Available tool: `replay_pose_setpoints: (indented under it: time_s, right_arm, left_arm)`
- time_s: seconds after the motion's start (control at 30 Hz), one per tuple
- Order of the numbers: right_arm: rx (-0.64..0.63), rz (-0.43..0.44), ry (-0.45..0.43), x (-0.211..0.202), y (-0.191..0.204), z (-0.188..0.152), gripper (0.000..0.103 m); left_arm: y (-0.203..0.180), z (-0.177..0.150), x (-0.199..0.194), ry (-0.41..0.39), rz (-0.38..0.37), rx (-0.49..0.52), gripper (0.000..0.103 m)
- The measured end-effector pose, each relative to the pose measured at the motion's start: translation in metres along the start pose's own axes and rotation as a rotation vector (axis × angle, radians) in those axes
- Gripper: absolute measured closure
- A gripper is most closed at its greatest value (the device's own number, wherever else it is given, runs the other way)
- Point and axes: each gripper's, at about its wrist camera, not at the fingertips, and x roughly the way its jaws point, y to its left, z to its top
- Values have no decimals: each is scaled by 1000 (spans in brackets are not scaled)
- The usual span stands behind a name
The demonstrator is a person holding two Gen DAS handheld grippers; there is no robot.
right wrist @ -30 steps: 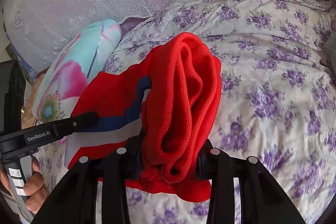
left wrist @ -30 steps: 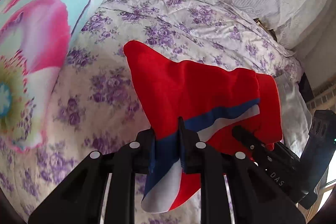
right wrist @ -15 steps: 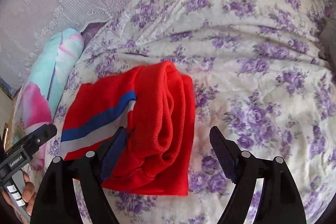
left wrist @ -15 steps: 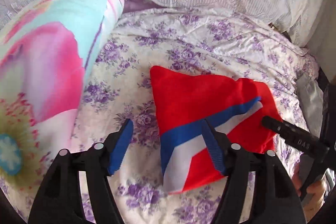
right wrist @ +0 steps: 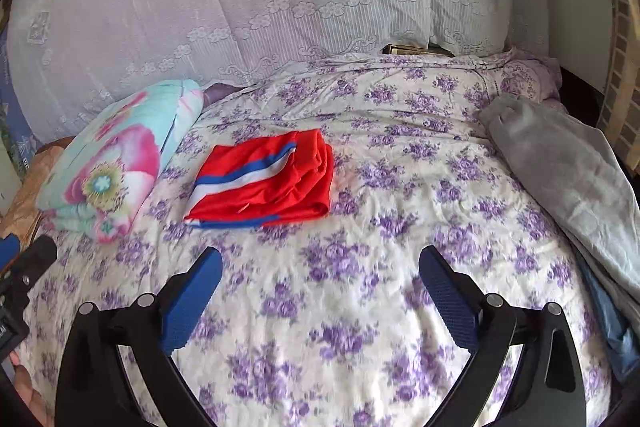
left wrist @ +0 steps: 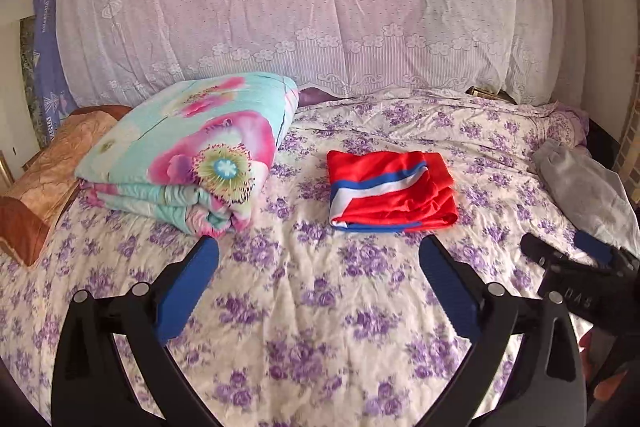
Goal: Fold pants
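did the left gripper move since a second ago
Yes. The left gripper has let go of the red pants and pulled back: the pants and folded floral quilt now sit much farther ahead of it on the bed.

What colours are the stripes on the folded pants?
Blue and white, across the red folded pants; clearest in the right wrist view.
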Motion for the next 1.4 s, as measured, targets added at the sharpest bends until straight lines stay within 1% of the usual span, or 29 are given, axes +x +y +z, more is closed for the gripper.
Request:
replay_pose_setpoints:
  time_s: [0.07, 0.13, 0.2, 0.3, 0.43, 0.63, 0.73, 0.87, 1.4]
  right_arm:
    - [-11, 25, 11, -10, -1, -26, 4]
    - [10, 39, 1, -17, -4, -44, 4]
    - [22, 50, -12, -20, -7, -57, 4]
    - [3, 28, -25, -21, -6, -66, 4]
    - [-36, -43, -64, -27, -7, -70, 4]
    - [-33, -66, -72, -28, -16, -70, 4]
    - [-35, -65, -70, -27, -18, -70, 4]
    - [-38, -68, -68, -26, -17, -71, 4]
    - [-53, -60, -63, -23, -12, -74, 4]
  left_arm:
    - [-2, -13, -16, 5, -24, -15, 5]
    - [-3, -21, -26, -10, -20, -24, 5]
    - [-7, -25, -33, -41, -12, -18, 5]
    - [-15, -28, -39, -73, -5, -1, 5]
    - [-25, -36, -37, -79, 20, 34, 5]
    - [-38, -50, -19, -25, 10, 62, 5]
    - [-43, -53, -18, -29, 25, 77, 5]
    - [-45, -55, -17, -28, 26, 80, 5]
    - [-35, -55, -17, -33, 19, 33, 5]
